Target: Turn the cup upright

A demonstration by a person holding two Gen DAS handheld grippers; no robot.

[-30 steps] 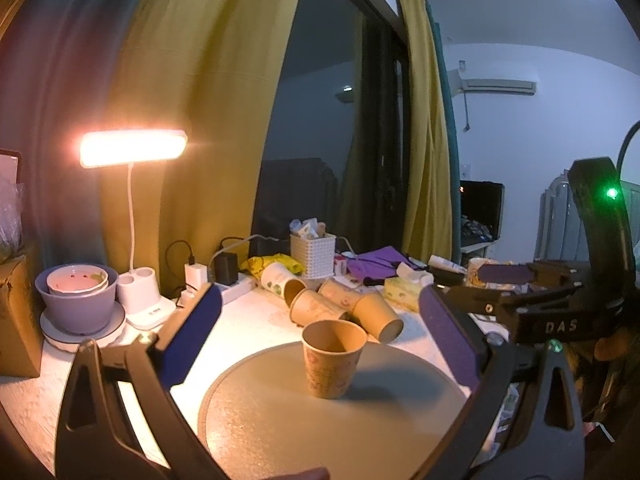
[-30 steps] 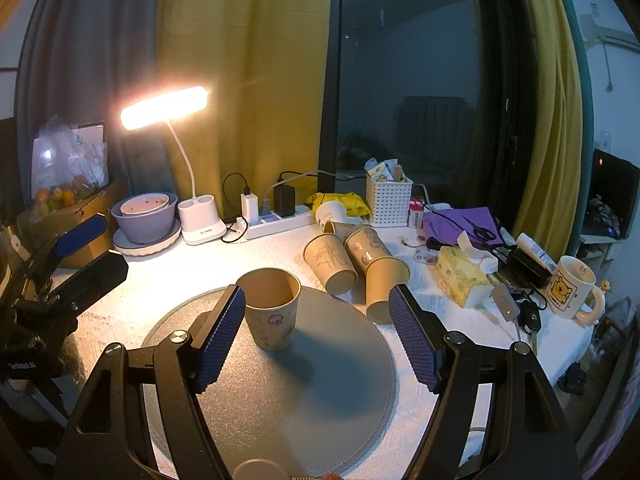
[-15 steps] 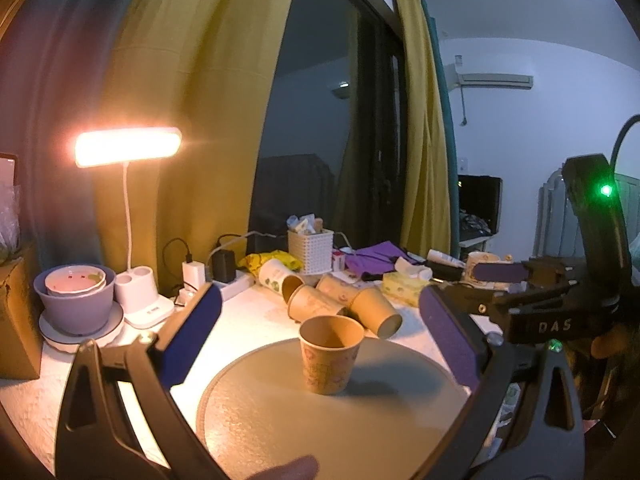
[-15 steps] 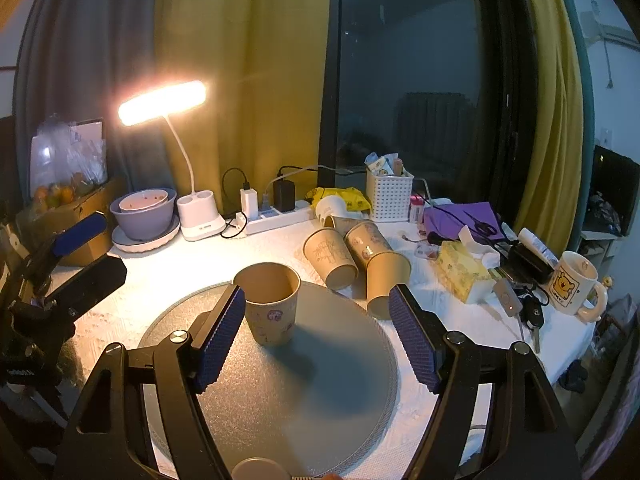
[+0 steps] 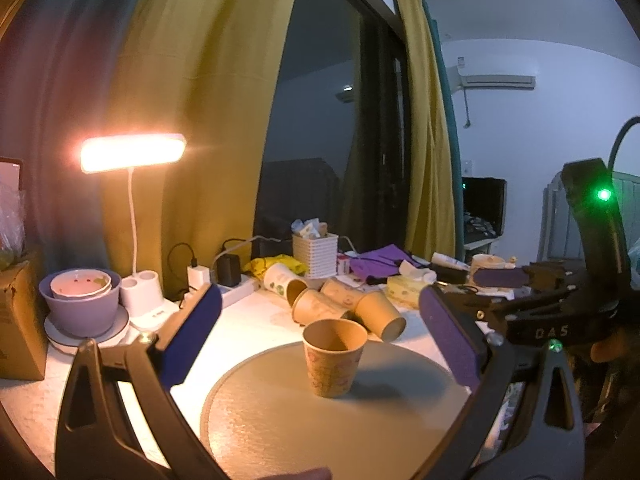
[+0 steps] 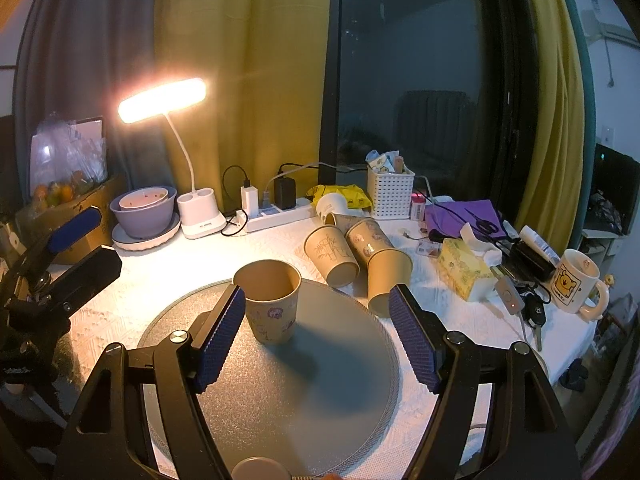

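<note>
Round disc [image 6: 260,468] cut by bottom edge; basket [image 6: 390,196] contents too small.

Left wrist view: looks forward between the left gripper's [image 5: 320,336] spread jaws, low over the bench [image 5: 256,312]; faces the window curtain [image 5: 200,120] and lamp [image 5: 132,152], angled toward the room's right side; the right gripper [image 5: 520,300] shows at its right edge
Right wrist view: looks forward between the right gripper's [image 6: 316,332] spread jaws, from higher up, tilted down on the bench [image 6: 168,264]; faces the window; the left gripper [image 6: 68,256] shows at its left edge
Nearness: both close to the round mat [image 6: 320,380], the cup [image 6: 270,304] just ahead
Shared: cup [image 5: 334,356], round mat [image 5: 280,400], lamp [image 6: 162,100], lying cups [image 5: 344,308], white basket [image 5: 315,254]
</note>
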